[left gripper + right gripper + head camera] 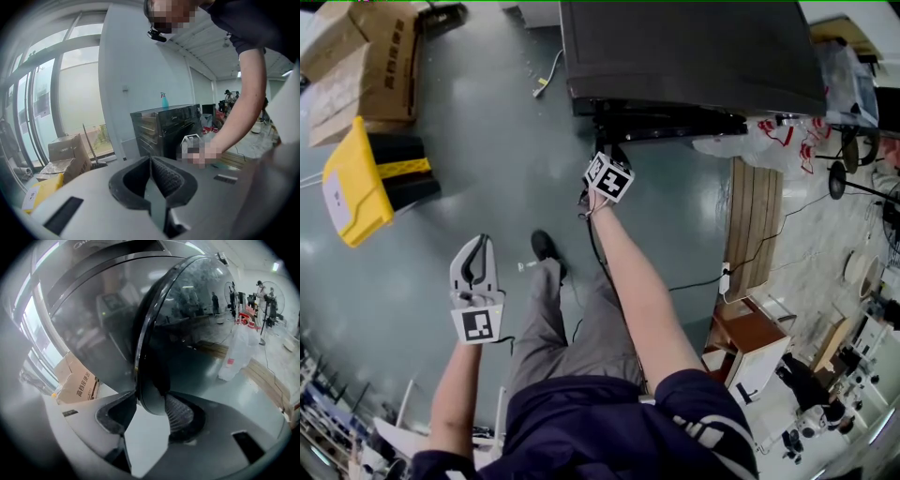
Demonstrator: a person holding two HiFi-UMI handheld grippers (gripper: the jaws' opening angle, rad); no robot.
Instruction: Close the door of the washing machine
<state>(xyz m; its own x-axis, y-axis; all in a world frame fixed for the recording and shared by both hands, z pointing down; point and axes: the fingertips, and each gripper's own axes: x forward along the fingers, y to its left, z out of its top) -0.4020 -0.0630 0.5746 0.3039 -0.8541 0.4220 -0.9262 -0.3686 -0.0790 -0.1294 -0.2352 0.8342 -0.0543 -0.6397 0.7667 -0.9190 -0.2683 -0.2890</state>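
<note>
Door (183,324) of the washing machine (694,56) stands open, swung out from the dark front. Its round rim comes down exactly between the jaws of the right gripper (151,404). The jaws pinch this rim: one ribbed pad lies against the inner side of the door and the other against the outer side. To the left of these jaws is the machine's glossy front, and lower on that side, further away, a cardboard box (77,380) with print on it. To the right of the jaws, well apart, a white plastic bag (236,355) stands on the floor (201,380) beside a wooden pallet (269,376).

The left gripper (151,161) is held back from the machine, well apart from the right one and nearer to the person's body. Its jaws are pressed together, pad against pad, and nothing is between them. Straight ahead of them — a little to the right — is the washing machine, with a blue spray bottle (164,100) standing on its top. The person's right arm (243,108) reaches toward the machine on the right side of this gripper. To the left of its jaws lie cardboard boxes and, lower, a yellow board (40,192).
</note>
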